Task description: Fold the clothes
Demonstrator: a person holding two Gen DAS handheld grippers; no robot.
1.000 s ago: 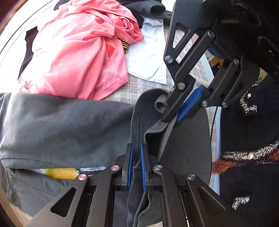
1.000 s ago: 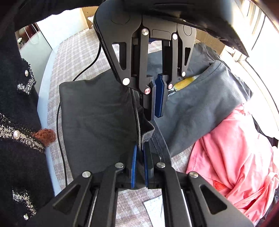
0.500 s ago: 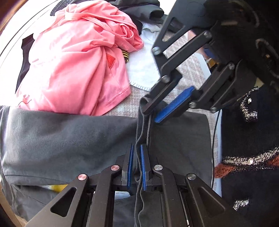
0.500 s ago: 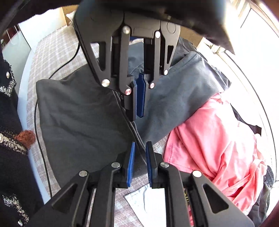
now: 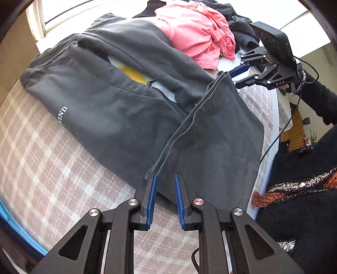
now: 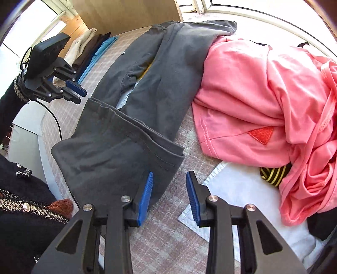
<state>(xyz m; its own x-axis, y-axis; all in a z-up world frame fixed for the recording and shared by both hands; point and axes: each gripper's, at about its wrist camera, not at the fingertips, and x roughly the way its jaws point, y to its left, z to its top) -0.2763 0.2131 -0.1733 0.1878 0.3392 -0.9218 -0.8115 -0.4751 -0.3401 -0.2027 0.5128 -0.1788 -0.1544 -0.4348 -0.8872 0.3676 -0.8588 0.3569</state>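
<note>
Left wrist view: both tools, left tool [image 5: 165, 178] and right tool [image 6: 169, 176], gape apart, seemingly clear of the grey trousers [image 5: 126, 101].

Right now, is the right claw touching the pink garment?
Apart. The right wrist view shows the right claw open over plaid cover, with bare cover and a white cloth between it and the pink garment.

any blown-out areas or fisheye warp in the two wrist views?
Left wrist: window at top left clipped white, plaid bed cover curves strongly. Right wrist: window sill along the top overexposed, pink crumpled garment sunlit but detailed; dark vignette corners in both.
</note>
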